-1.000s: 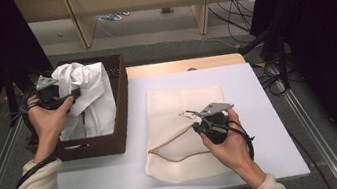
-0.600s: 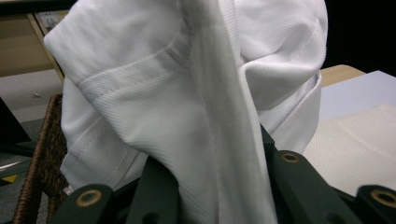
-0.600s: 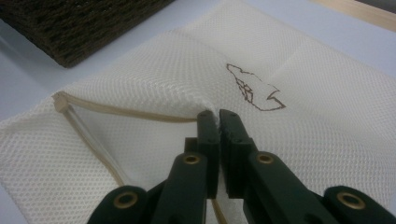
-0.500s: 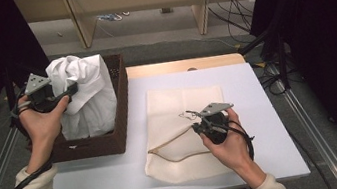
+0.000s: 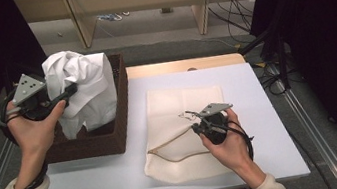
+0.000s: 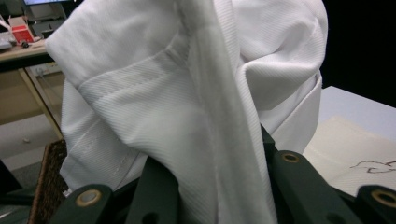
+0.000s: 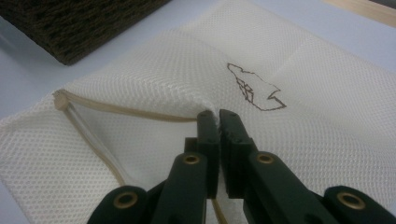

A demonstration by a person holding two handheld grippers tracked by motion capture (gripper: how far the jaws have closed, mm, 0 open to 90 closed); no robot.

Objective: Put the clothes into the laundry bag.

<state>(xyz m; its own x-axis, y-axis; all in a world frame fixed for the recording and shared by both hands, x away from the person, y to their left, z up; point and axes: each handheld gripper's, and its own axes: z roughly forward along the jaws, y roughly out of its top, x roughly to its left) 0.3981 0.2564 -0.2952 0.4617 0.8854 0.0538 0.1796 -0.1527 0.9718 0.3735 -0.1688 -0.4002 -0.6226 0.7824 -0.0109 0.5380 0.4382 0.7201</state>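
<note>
A white garment (image 5: 82, 89) hangs bunched above the brown woven basket (image 5: 121, 127) at the table's left. My left gripper (image 5: 71, 90) is shut on the garment, whose ribbed cloth (image 6: 205, 107) runs down between the jaws in the left gripper view. A cream mesh laundry bag (image 5: 181, 123) lies flat on the white table, its zipper edge (image 7: 126, 111) lifted into an open mouth. My right gripper (image 5: 191, 116) is shut on the bag's upper layer at that opening, and the jaws pinch the mesh (image 7: 218, 116) beside a small dark printed outline (image 7: 254, 88).
The white table (image 5: 266, 150) reaches past the bag on the right and front. A wooden strip (image 5: 182, 65) runs along its far edge. Metal rails flank the table, and cables (image 5: 274, 73) hang at the right.
My left gripper has risen and drawn toward the basket's left edge, lifting the white garment higher out of the basket. The right gripper and the bag have stayed still.
</note>
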